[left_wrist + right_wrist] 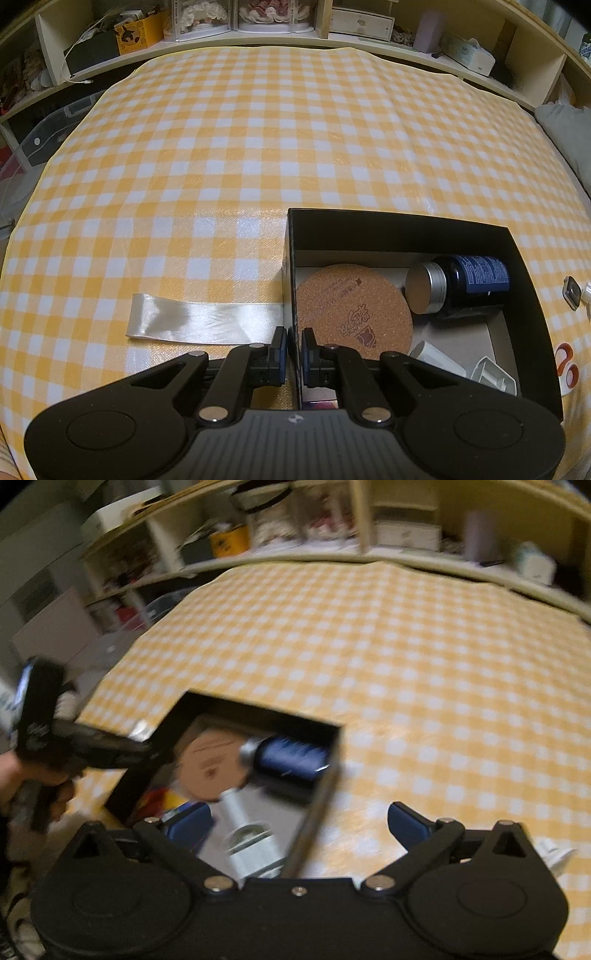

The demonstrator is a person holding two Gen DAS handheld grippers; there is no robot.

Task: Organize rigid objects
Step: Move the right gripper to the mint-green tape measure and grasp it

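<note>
A black open box (406, 225) stands on the yellow checked cloth. In it lie a round cork coaster (354, 310), a dark blue bottle (472, 280) with a silver cap, and white plastic pieces (495, 376). My left gripper (294, 345) is shut on the box's left wall, one finger inside and one outside. The blurred right wrist view shows the same box (258, 709), coaster (210, 764) and bottle (291, 757). My right gripper (299, 827) is wide open above the box's right wall, pressing on nothing. The left gripper (155, 751) shows there too, held by a hand (22, 775).
A white satin ribbon (203, 321) lies flat on the cloth left of the box. To the box's right are a watch (572, 290) and orange loops (567, 369). A small white object (554, 853) lies by my right finger. Cluttered shelves (295, 22) line the far side.
</note>
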